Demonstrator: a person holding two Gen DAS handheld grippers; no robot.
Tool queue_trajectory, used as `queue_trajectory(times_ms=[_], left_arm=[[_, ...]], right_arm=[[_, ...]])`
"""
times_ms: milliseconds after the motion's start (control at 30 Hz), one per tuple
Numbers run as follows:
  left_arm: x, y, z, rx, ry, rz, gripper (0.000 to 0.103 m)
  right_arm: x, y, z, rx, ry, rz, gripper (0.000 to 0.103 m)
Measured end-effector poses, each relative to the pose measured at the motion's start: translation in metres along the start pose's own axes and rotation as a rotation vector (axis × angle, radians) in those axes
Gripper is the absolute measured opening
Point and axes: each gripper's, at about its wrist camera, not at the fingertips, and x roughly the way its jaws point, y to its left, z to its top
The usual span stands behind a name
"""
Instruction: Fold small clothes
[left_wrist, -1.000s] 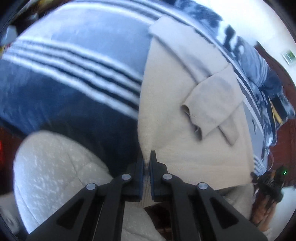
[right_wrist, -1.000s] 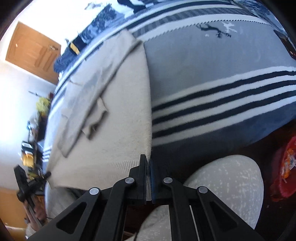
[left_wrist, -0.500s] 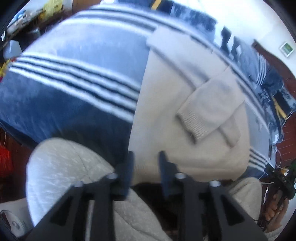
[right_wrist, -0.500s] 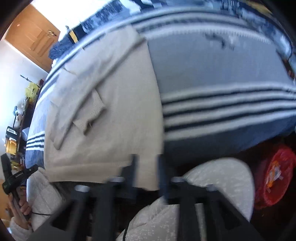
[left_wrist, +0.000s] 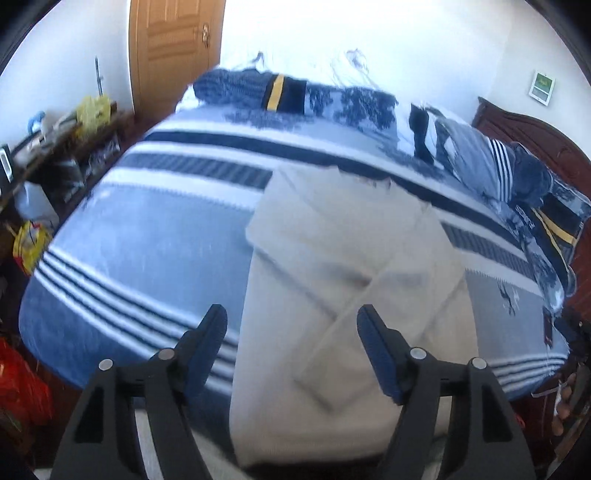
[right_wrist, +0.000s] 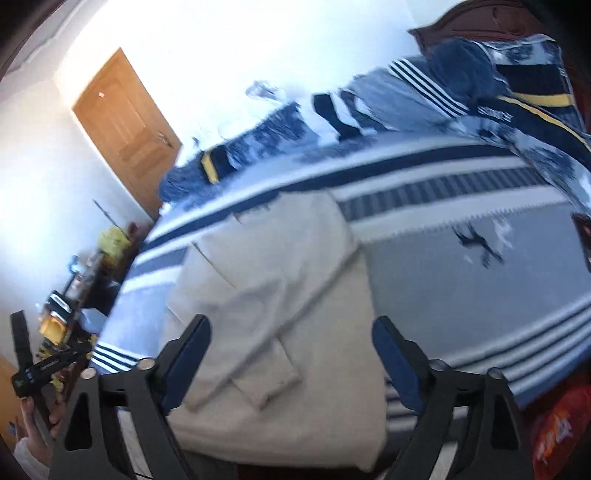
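Note:
A beige sweater (left_wrist: 332, 295) lies flat on the blue striped bedspread (left_wrist: 147, 236), its sleeves folded across the body. It also shows in the right wrist view (right_wrist: 280, 295). My left gripper (left_wrist: 291, 325) is open and empty, held above the sweater's near hem. My right gripper (right_wrist: 291, 336) is open and empty too, above the same near part of the sweater. The sweater's near edge hangs at the bed's front edge.
Pillows and a bunched blue quilt (left_wrist: 498, 166) lie at the bed's far side by a dark wooden headboard (left_wrist: 524, 129). A cluttered side table (left_wrist: 55, 144) stands left, a wooden door (left_wrist: 173, 51) behind. A red bag (right_wrist: 557, 424) sits on the floor at right.
Both grippers were shut on the sweater's near hem a second ago. Both have opened, let go of it, and pulled up and back from the bed.

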Motion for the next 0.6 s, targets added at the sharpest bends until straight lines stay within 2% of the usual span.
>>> queue_trajectory(times_ms=[100,233,267,367,467,600], left_arm=[[0.017,-0.007,0.022,-0.01,-0.007,0.02,0.073],[0.056,-0.005,0.044,-0.066,0.012,-0.019,0.073],[0.067,-0.003,0.05,-0.076,0.021,-0.025,0.073],[0.103,-0.004,0.069,-0.063,0.078,0.027,0.073],[0.148,-0.009,0.093,-0.016,0.138,0.016,0.073],[0.202,-0.007,0.126,-0.011,0.18,0.0,0.073]], right_arm=[[0.021,-0.002,0.019,0.021,0.03,0.031,0.095],[0.054,-0.012,0.04,0.035,0.1,0.084,0.095],[0.068,-0.015,0.047,0.039,0.125,0.078,0.095],[0.101,-0.025,0.061,0.03,0.165,0.062,0.094],[0.137,-0.033,0.076,0.016,0.206,0.061,0.094],[0.193,-0.043,0.101,-0.007,0.259,0.047,0.093]])
